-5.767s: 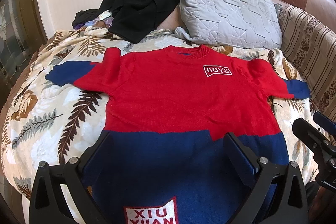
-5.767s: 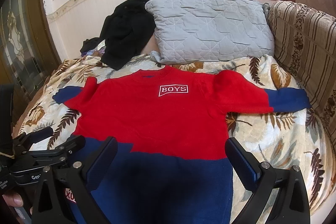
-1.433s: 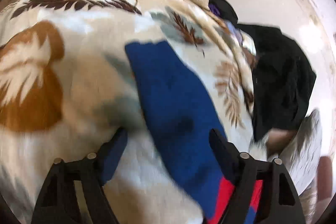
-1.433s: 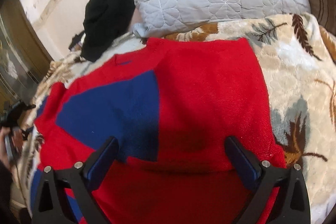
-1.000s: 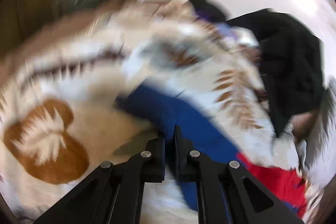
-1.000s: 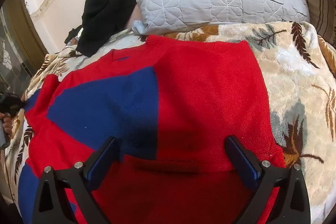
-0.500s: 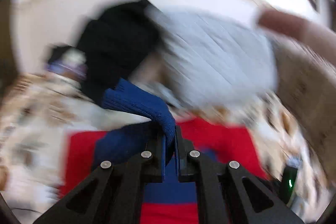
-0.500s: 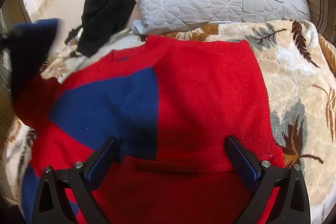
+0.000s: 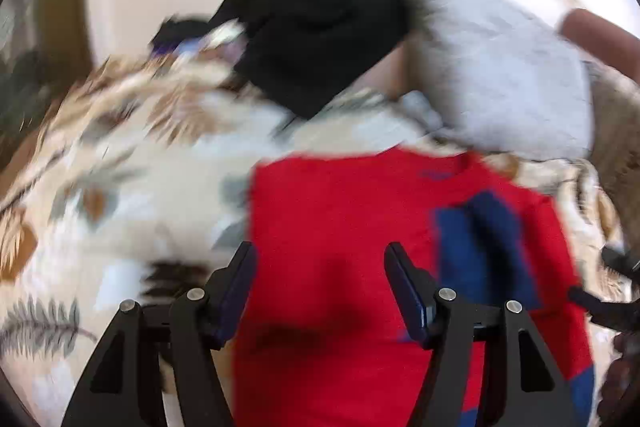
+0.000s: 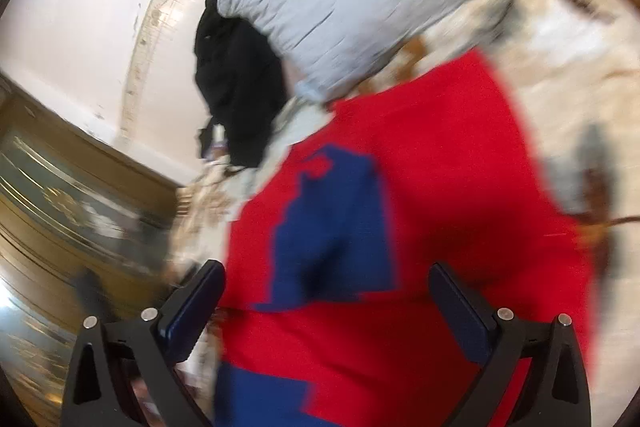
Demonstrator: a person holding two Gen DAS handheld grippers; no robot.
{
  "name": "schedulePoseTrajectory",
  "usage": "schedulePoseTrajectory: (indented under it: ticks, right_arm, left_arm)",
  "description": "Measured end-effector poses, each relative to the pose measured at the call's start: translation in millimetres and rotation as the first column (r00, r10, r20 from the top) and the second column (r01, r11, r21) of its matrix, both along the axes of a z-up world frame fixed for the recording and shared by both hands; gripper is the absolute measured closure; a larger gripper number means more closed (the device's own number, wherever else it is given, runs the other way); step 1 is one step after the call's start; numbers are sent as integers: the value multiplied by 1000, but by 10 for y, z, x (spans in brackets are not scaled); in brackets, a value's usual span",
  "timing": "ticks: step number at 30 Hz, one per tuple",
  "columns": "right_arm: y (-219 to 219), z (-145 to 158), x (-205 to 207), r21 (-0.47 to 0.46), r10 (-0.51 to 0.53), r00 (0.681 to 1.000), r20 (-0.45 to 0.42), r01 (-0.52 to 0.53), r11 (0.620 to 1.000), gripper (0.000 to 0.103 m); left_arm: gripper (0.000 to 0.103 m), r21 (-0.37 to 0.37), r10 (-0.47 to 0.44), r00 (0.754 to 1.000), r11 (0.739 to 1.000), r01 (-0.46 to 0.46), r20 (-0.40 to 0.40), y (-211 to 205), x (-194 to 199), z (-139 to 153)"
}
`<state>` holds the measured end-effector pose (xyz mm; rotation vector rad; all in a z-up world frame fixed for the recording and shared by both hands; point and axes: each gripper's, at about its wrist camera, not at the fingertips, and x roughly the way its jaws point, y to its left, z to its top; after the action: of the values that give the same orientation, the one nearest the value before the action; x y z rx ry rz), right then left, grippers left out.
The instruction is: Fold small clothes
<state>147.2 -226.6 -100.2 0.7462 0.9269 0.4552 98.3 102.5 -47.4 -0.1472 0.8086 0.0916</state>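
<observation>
We see the red and blue sweater (image 9: pixel 340 211) lying on the leaf-patterned blanket (image 9: pixel 120 195) that covers the bed, its neckline toward the grey quilted pillow (image 9: pixel 508 83); both blue sleeve ends (image 9: pixel 484 247) are folded in and rest on the red body, so the garment reads as a narrow upright panel with straight sides; in the right wrist view the same blue sleeve patch (image 10: pixel 332 223) sits left of centre on the red knit, and a band of blue shows at the lower edge of that view.

Our left tool (image 9: pixel 320 291) hangs over the left part of the sweater with its fingers spread wide and nothing between them; the left finger (image 9: pixel 236 283) lies over the sweater's left edge where it meets the blanket, the right finger over red cloth; whether either pad touches the knit we cannot tell, since this view is blurred.

Our right tool (image 10: pixel 326 303) also stands spread and holds nothing, its fingers straddling the blue patch and the red around it; the view is tilted and smeared.

A heap of black clothing (image 9: pixel 320 35) lies against the white wall (image 10: pixel 80 7), just left of the pillow; part of the right tool shows at the right edge of the left wrist view.
</observation>
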Motion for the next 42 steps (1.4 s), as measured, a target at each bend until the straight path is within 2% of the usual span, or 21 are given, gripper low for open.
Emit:
schedulePoseTrajectory:
  ticks: [4,8,9,10,12,14,18,20,21,22,23,24,26,27,30,32,34,36,39,40,42]
  right_arm:
    - [615,185,142,-328,56,998,38,-41,944,1]
    - [1286,50,338,-740,154,988,-3,-106,664,9]
    - [1246,-66,441,-741,135,989,-66,-139,657,60]
    - [1110,-85,482,-688,95,991,-89,-130,714,85]
    - [791,122,377,-590,30,999,-14,-33,807,88]
    - [414,333,117,-519,-90,992,92,125,846,89]
    - [-137,-262,17,-339,-177,979,-102,133,931,84]
    - [-279,-297,-65,-210,-193,978,-76,173,962,82]
    - [-308,-278,-71,-161,-195,979,-68,182,970,69]
    - [-321,-265,-64,-115,-190,980,-62,182,977,34]
    - [-331,-267,-28,-85,-180,982,-59,175,981,19]
    - [-290,-270,32,-93,-164,985,-60,158,983,18]
    - [-184,-274,182,-149,-107,990,-93,92,984,59]
    - [-169,-226,210,-174,-100,990,-99,82,981,98]
    - [-17,162,129,-305,-106,993,45,115,945,97]
    - [-4,119,149,-407,-143,987,67,158,900,97]
    - [-34,-312,319,-432,-140,983,-118,76,898,90]
    - [-170,-258,206,-344,-173,983,-59,142,928,85]
    - [-139,137,96,-404,-223,973,66,231,885,28]
    - [-119,310,53,-399,-232,963,138,268,877,27]
    - [-60,514,113,-294,-166,965,202,222,930,27]
  left_arm:
    - [36,24,38,998,999,-37,-57,120,45,-323]
    - [34,-39,49,996,998,-52,-80,186,44,-542]
    - [34,-44,48,996,998,-52,-78,206,25,-520]
    - [34,-46,46,996,998,-49,-71,200,-1,-517]
    - [34,-59,44,997,997,-48,-64,213,9,-550]
    - [34,-50,43,997,998,-47,-65,210,28,-578]
    - [33,-11,45,997,999,-46,-67,167,58,-593]
    - [33,-20,44,997,999,-46,-65,181,54,-596]
    - [32,-23,44,997,999,-46,-65,185,52,-597]
    - [32,-19,44,997,999,-46,-66,178,50,-596]
    - [32,-12,44,997,999,-45,-67,167,49,-597]
    - [32,-8,44,997,999,-45,-67,163,49,-597]
    - [32,-9,44,997,999,-45,-67,167,48,-596]
    - [32,-11,44,997,999,-45,-66,171,47,-596]
    - [32,-12,42,997,999,-43,-64,174,44,-601]
    - [31,-3,40,997,999,-40,-65,162,49,-605]
    - [30,3,40,997,999,-40,-66,154,51,-605]
    - [30,-4,40,997,999,-40,-64,165,45,-602]
    - [29,7,42,997,999,-42,-67,151,56,-608]
    - [29,15,43,997,999,-42,-67,141,56,-608]
    - [29,10,43,997,999,-43,-66,150,53,-612]
